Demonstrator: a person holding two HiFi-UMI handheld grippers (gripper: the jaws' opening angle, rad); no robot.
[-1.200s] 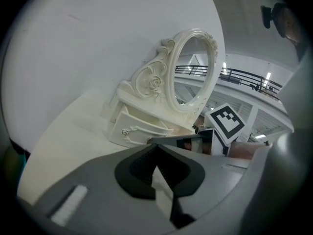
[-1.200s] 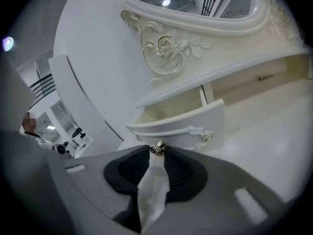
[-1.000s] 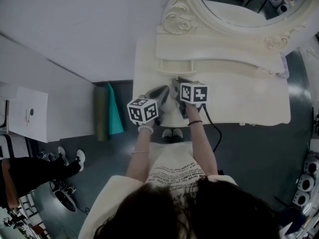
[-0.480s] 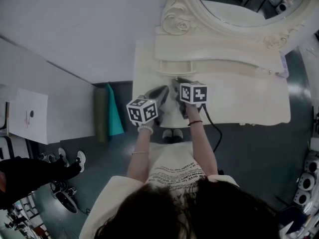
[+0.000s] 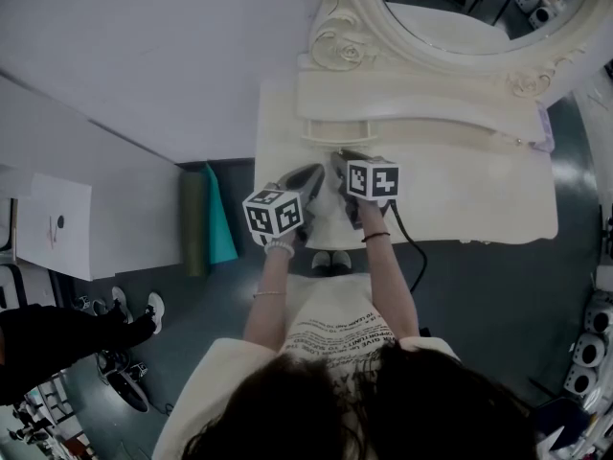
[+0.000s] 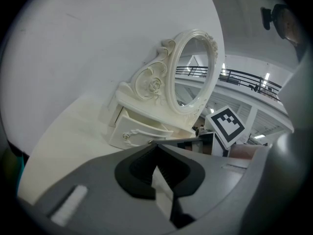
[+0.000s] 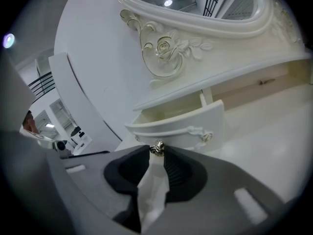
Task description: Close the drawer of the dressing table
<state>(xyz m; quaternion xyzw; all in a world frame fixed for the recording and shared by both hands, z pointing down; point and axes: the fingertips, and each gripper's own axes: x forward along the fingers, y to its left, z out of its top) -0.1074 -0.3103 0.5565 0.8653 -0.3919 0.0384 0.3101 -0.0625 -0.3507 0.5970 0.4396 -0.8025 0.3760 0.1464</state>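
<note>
The white dressing table (image 5: 479,195) carries a small carved drawer (image 5: 354,128) under the mirror shelf, and it stands pulled out. In the right gripper view the drawer (image 7: 178,126) shows its hollow inside. A small metal knob (image 7: 157,148) of its handle sits pinched between the tips of my right gripper (image 7: 157,151), with a narrow gap behind it. From above, my right gripper (image 5: 338,155) reaches the drawer front. My left gripper (image 5: 318,172) hovers just left of it over the tabletop, its jaws shut and empty (image 6: 155,144), the drawer (image 6: 139,131) ahead of it.
An oval mirror (image 5: 469,8) in a carved rose frame rises behind the drawer. A green rolled mat (image 5: 209,220) leans beside the table's left end. A white wall panel (image 5: 124,75) fills the left. A cable (image 5: 418,257) trails from the right gripper. A bystander's legs (image 5: 67,329) are at far left.
</note>
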